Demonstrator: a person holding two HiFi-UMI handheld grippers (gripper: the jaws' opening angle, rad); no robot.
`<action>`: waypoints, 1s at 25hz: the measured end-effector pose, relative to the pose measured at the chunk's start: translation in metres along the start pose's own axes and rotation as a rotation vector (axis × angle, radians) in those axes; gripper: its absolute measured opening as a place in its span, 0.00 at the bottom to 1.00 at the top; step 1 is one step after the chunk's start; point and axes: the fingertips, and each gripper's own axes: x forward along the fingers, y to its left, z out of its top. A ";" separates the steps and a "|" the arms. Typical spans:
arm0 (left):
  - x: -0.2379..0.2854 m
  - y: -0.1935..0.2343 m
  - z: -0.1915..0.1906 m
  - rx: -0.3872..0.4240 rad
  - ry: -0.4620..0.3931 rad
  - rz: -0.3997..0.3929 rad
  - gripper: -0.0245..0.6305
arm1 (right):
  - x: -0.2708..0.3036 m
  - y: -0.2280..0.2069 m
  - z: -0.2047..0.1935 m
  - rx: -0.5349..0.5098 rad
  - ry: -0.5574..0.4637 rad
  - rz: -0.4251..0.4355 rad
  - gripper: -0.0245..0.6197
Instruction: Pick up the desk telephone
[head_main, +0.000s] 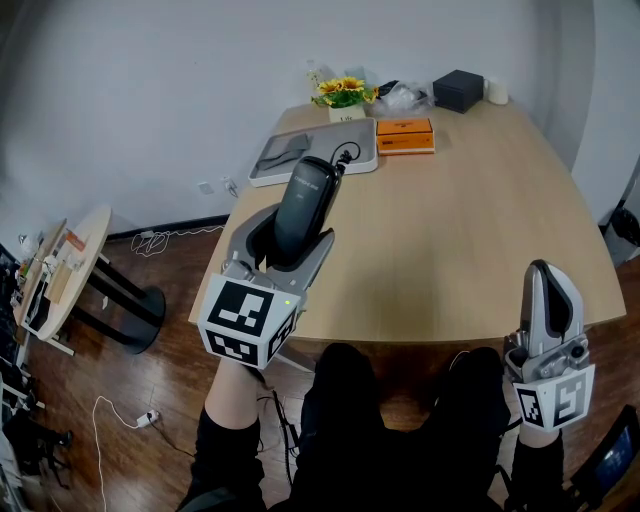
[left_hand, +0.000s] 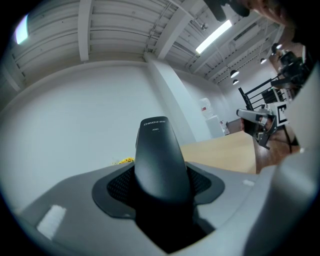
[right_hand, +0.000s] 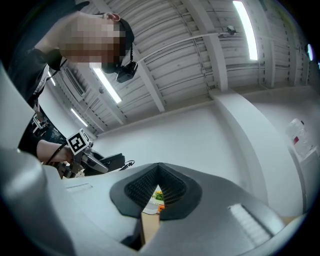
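Pale wooden table fills the middle of the head view, set against a plain grey wall, with dark wood floor below. The left gripper is raised over the table's near left corner. Its fingers are clamped on a black telephone handset, which stands between them and sticks out well past their tips. In the left gripper view the handset's body sits pressed between the ribbed pads. Beyond those fingertips, on the far left of the table, lies the grey telephone base, flat and without its handset. A black cord curls from the handset's far end toward the base. Just beside the base, on its right, sits an orange box. Yellow flowers and a black box stand at the table's far edge.

The right gripper hangs off the table's near right edge, well apart from the phone. Its fingers are drawn together with only a thin sliver of gap between them, and they hold nothing. The person's dark-trousered legs show below both grippers.
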 end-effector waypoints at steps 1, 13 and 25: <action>0.000 0.000 0.000 0.000 0.000 0.000 0.45 | 0.000 0.000 0.000 -0.003 0.002 0.001 0.04; -0.001 0.002 0.000 0.003 0.006 0.001 0.45 | 0.001 0.001 -0.001 -0.007 0.008 -0.001 0.04; -0.001 0.003 0.000 0.002 0.010 0.005 0.45 | 0.001 0.001 -0.001 -0.011 0.013 0.003 0.04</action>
